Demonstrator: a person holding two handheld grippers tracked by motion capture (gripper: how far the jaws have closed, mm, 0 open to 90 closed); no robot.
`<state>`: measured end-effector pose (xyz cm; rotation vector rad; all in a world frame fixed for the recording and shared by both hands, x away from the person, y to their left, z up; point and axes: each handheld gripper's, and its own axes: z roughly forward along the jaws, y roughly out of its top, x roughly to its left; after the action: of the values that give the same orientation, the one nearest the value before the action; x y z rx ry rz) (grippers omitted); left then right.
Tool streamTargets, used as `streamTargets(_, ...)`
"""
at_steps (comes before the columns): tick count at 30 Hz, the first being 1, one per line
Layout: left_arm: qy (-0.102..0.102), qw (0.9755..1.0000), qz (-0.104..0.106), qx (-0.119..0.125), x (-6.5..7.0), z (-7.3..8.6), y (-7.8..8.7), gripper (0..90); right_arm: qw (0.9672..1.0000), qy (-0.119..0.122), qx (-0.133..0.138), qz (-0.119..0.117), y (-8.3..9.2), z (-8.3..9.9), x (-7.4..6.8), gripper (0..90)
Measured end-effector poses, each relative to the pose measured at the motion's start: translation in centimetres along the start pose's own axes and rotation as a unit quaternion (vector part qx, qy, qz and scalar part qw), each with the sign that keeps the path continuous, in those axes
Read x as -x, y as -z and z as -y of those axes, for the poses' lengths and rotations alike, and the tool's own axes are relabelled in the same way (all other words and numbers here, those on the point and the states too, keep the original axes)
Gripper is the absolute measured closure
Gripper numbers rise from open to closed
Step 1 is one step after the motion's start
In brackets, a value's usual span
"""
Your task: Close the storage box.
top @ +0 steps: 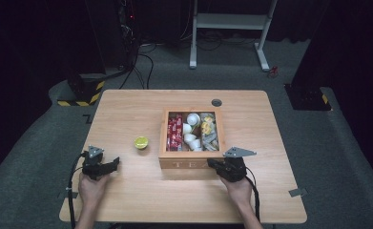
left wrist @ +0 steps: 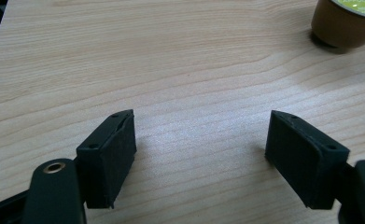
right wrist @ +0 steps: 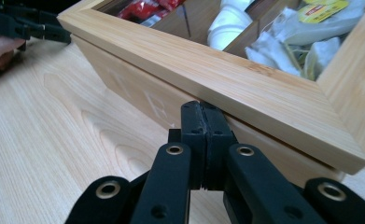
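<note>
Near the bench's [top: 127, 200] front edge, the left claw [left wrist: 201, 156] gapes wide over bare wood, while the right claw [right wrist: 203, 140] is clenched empty against the wooden tea box's [top: 191, 162] front wall. Farther on, a green-lidded capsule [top: 141, 142] stands left of the box.

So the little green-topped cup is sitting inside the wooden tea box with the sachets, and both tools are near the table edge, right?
Not quite. The green-topped cup stands on the bare table, left of the wooden tea box, as the high view shows. The rest holds: the left tool and right tool are near the edge.
</note>
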<state>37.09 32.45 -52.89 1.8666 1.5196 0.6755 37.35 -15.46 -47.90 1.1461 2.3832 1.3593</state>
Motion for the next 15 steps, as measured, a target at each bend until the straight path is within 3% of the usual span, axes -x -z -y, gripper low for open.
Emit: streamTargets(15, 0.0, 1.0, 0.0, 0.0, 0.01, 0.0, 0.0, 24.6, 0.9999, 0.009, 0.013, -0.004, 0.66, 0.34, -0.17, 86.2)
